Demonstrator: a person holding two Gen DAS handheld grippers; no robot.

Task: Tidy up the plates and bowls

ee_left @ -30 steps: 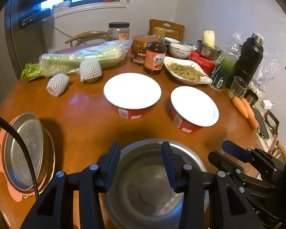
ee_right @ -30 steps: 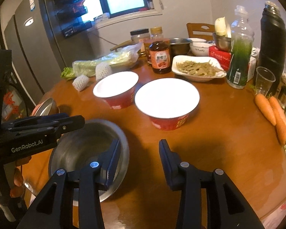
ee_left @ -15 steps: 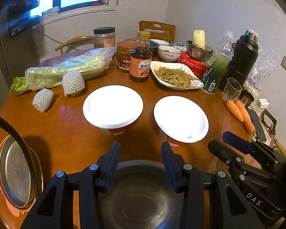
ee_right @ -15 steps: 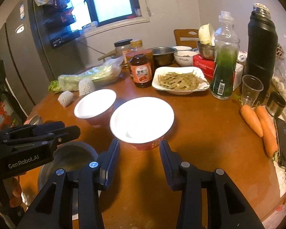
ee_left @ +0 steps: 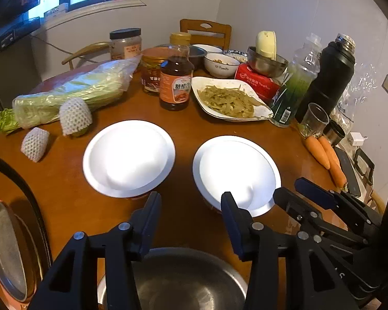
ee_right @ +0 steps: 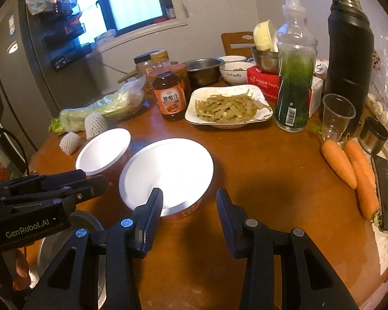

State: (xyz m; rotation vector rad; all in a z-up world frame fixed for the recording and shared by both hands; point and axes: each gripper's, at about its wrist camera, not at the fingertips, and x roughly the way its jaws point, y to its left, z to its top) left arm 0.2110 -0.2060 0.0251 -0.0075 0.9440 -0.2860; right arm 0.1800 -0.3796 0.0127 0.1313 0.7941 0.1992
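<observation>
The left claw [ee_left: 188,201] has its jaws opening, with nothing between the pads; bare table [ee_left: 64,193] shows through the gap. Its fingers hang over the far rim of a steel bowl [ee_left: 173,279], which sits at six o'clock in the left view. At eleven o'clock, just past the left fingertip, stands a white bowl [ee_left: 128,158] with a red outside. At one o'clock stands a second white bowl [ee_left: 236,171], its near rim behind the right fingertip. At eight o'clock, a steel plate [ee_left: 5,248] lies on a pink mat at the table edge.

The right claw [ee_right: 190,201] is parted and empty, over bare wood. Its left finger overlaps the near rim of the second white bowl [ee_right: 168,170] at eleven o'clock; whether it touches, I cannot tell. The first white bowl [ee_right: 103,149] is just beyond, at ten o'clock, the two almost touching. At eight o'clock the left claw crosses the view above the steel bowl [ee_right: 85,222].

Farther out at twelve o'clock: a dish of greens [ee_right: 227,108], a sauce bottle [ee_right: 170,95], a green bottle [ee_right: 295,77], a black flask [ee_right: 349,59]. Two carrots [ee_right: 349,165] lie at three o'clock.
</observation>
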